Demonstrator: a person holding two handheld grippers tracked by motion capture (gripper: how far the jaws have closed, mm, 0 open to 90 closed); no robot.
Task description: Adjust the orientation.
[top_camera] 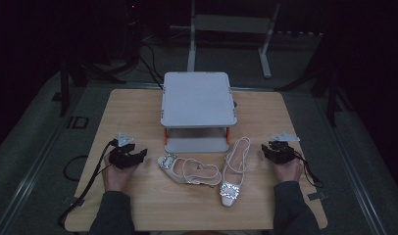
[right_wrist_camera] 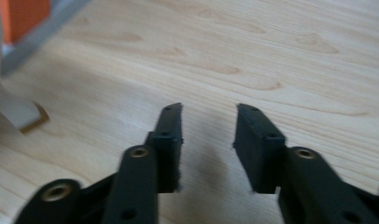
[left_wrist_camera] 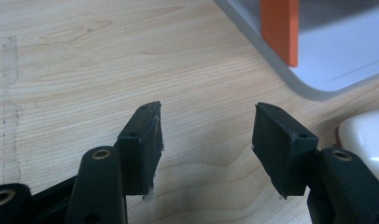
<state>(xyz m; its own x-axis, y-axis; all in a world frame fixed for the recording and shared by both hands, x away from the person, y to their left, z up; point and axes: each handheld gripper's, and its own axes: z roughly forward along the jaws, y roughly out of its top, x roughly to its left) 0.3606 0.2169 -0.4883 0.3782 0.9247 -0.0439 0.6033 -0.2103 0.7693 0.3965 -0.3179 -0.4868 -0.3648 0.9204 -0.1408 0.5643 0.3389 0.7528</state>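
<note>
Sleeved forearms enter from the near edge of a pale wooden surface (top_camera: 138,205), each hand holding a black gripper. At the far middle stands a grey two-level shoe rack (top_camera: 198,98) with orange posts. In front of it lie two cream slingback shoes with sparkly buckles.

The left shoe (top_camera: 189,170) lies crosswise, toe toward the left gripper (top_camera: 138,155). The right shoe (top_camera: 234,171) runs lengthwise, toe toward the person, heel strap toward the rack.

Both look light, with stiff soles, thin floppy straps and a delicate buckle; the firm side by the toe seems the safest hold.

The left gripper and the right gripper (top_camera: 268,149) each rest well outside the shoes, jaws apart, holding nothing.
</note>
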